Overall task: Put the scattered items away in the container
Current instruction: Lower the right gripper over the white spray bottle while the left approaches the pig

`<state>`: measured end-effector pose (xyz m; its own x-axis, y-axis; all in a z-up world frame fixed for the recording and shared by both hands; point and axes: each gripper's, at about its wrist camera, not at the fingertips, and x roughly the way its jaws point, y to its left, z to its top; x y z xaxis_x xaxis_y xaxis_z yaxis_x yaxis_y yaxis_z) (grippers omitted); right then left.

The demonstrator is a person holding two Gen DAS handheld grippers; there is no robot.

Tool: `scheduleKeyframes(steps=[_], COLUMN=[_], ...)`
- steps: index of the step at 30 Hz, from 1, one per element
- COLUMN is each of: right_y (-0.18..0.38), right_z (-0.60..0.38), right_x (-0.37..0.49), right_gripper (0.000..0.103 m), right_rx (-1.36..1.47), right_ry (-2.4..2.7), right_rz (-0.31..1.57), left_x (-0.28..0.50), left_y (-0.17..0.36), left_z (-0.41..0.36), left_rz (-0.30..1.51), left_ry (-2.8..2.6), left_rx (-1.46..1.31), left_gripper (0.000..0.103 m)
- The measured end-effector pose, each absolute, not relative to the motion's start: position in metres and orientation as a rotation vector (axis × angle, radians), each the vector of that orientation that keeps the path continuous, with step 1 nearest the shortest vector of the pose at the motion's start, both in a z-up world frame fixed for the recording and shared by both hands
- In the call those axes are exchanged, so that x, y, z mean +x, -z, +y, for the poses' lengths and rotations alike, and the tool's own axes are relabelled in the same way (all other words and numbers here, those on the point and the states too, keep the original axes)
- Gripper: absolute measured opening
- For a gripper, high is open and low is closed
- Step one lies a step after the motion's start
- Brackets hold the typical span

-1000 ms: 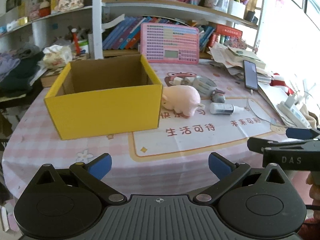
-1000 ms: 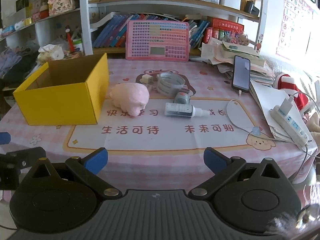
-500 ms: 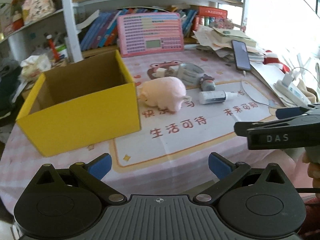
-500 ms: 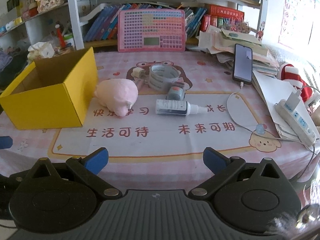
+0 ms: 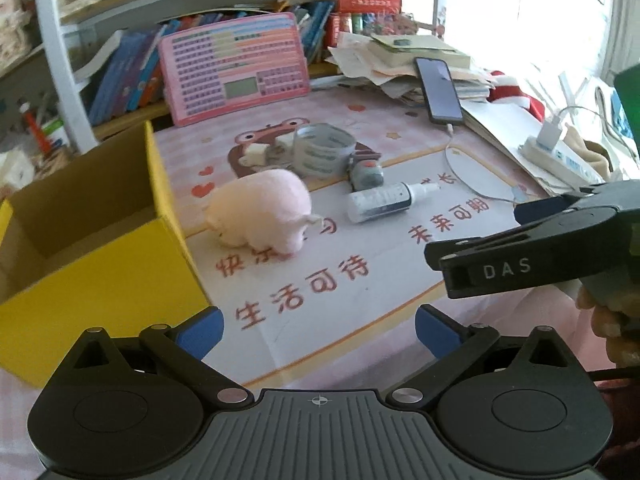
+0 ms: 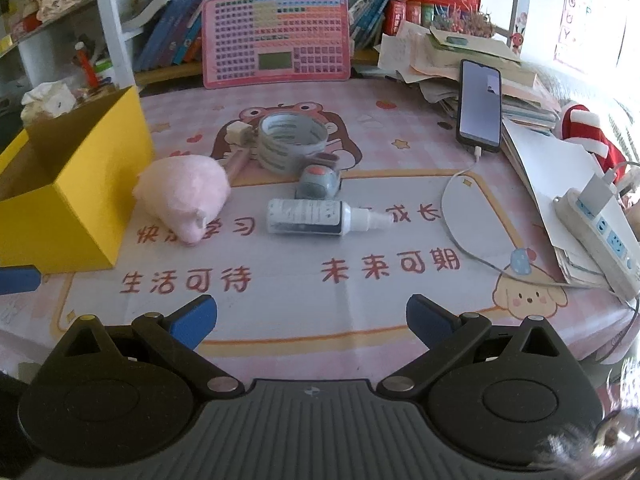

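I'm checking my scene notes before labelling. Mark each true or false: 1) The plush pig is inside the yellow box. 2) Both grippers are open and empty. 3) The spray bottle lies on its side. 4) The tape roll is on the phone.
1) False: the plush pig lies on the mat beside the yellow box.
2) True: left gripper, right gripper.
3) True: spray bottle.
4) False: the tape roll lies on the mat, apart from the phone.

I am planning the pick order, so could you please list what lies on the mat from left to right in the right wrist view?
Yellow cardboard box → pink plush pig → spray bottle → smartphone → power strip.
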<state>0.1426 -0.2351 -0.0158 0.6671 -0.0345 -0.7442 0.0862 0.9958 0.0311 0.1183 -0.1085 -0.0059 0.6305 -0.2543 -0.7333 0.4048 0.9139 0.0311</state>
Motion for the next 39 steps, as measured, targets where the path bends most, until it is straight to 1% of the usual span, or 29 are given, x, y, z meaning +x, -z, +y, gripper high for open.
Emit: scheduleKeyframes(steps=[14, 25, 33, 39], right_y=[0.021, 0.038, 0.04, 0.044], right_z=[-0.27, -0.288, -0.293, -0.289], right_x=[0.198, 0.246, 0.262, 0.272], right_gripper=[0.103, 0.102, 0.102, 0.099], right_rx=[0.112, 0.111, 0.112, 0.091], right_ry=[0.024, -0.044, -0.106, -0.179], right_rz=[0.856, 0.905, 0.896, 0.903], left_x=[0.165, 0.208, 0.228, 0.237], left_y=[0.004, 0.016, 0.022, 0.03], left_z=[-0.132, -0.15, -0.16, -0.161], left_rz=[0.832, 0.89, 0.909, 0.929], left_ry=[0.309, 0.244, 0.223, 0.18], left_rx=[0.227, 0.247, 0.292, 0.299], left_gripper=[0.102, 0.102, 0.102, 0.102])
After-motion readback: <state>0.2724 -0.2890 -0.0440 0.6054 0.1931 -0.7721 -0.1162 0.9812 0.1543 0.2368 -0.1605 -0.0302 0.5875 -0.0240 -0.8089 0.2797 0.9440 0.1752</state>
